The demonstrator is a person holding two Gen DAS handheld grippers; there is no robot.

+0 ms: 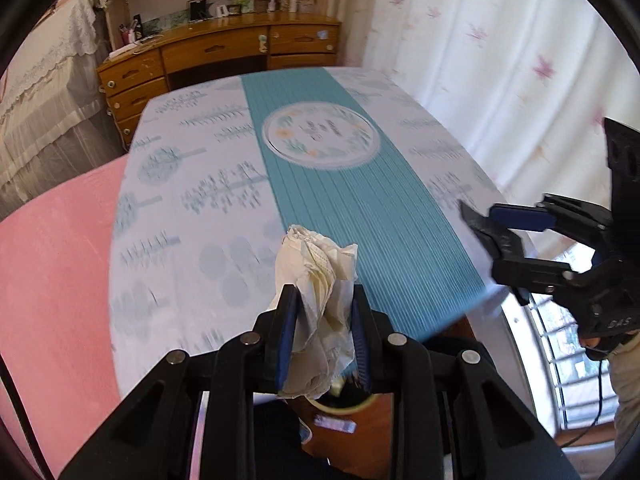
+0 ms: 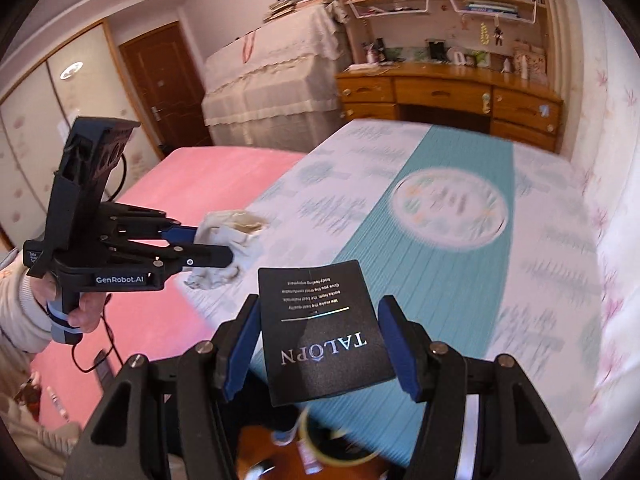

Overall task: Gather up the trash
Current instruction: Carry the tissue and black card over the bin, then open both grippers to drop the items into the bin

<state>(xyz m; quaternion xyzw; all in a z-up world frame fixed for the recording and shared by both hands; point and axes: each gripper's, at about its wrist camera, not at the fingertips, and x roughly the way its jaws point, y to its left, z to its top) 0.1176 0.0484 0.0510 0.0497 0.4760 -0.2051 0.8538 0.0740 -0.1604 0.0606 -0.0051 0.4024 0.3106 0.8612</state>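
My left gripper is shut on a crumpled white tissue and holds it above the near edge of the bed; it also shows in the right wrist view with the tissue in it. My right gripper is shut on a black card printed "TALOPN", held by its side edges. In the left wrist view the right gripper shows at the right with the card edge-on. A yellow-rimmed bin sits below the grippers, also low in the left wrist view.
A bed with a white and teal patterned cover fills the middle; a pink sheet lies to its left. A wooden desk with shelves stands beyond. White curtains hang on the right. Small litter lies on the wooden floor.
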